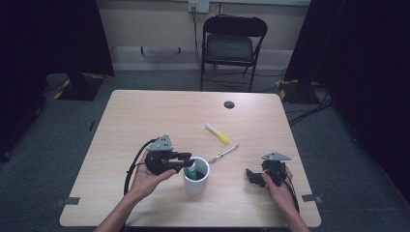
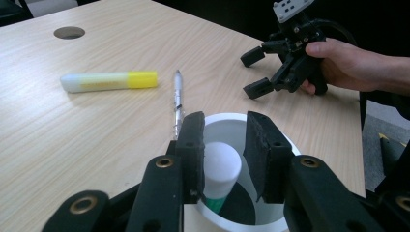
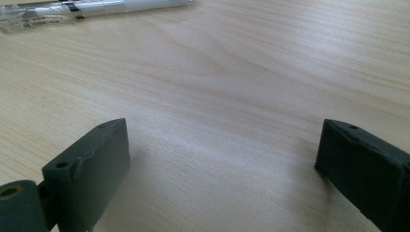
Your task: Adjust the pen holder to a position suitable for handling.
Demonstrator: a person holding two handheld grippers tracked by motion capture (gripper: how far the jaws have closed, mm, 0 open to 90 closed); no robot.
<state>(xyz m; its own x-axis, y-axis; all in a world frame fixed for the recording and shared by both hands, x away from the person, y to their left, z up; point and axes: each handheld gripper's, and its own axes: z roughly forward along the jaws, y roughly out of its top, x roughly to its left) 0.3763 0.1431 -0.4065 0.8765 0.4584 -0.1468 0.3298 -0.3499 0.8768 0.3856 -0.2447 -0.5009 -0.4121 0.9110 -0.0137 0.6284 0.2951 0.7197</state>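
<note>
**Left gripper over cup, marker between jaws**

Count: one white cup [image 1: 197,176], one green-and-white marker [image 2: 220,169] standing in it, one yellow highlighter [image 1: 216,133], one silver pen [image 1: 223,153], one folding chair [image 1: 231,46]. Pale wood table [image 1: 145,116] on grey carpet, dark curtains at the sides. Left gripper [image 2: 225,150] held level above the cup, jaws narrowed around the marker cap, one pad touching, the other apart. Right gripper [image 1: 252,177] low beside the table's right edge, jaws wide, empty.
</note>
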